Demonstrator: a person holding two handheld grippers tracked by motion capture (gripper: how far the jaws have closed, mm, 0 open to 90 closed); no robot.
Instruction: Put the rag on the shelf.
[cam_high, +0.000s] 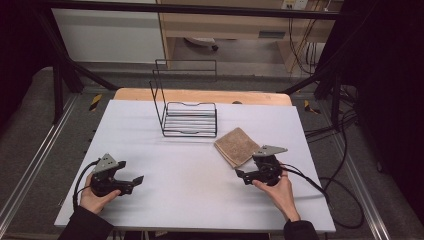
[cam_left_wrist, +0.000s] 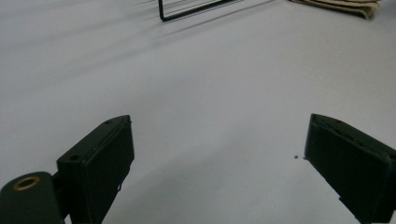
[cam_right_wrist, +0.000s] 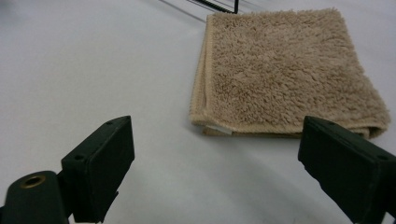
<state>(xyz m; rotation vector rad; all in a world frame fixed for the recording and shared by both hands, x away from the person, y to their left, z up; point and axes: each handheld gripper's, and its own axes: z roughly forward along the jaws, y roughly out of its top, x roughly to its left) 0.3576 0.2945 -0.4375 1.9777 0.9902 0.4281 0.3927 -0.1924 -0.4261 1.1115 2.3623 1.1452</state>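
left gripper (cam_high: 134, 183): we see jaws wide apart over bare table (cam_high: 190, 185)
right gripper (cam_high: 242, 175): jaws spread too, nothing held
towel (cam_high: 237, 146): folded, flat, just ahead of right gripper, near wire rack (cam_high: 190, 119)

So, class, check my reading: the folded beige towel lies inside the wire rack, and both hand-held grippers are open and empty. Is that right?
Not quite. The folded beige towel lies flat on the table beside the wire rack, not inside it; the high view shows this. The rest holds: the left hand-held gripper and the right hand-held gripper are both open and empty.
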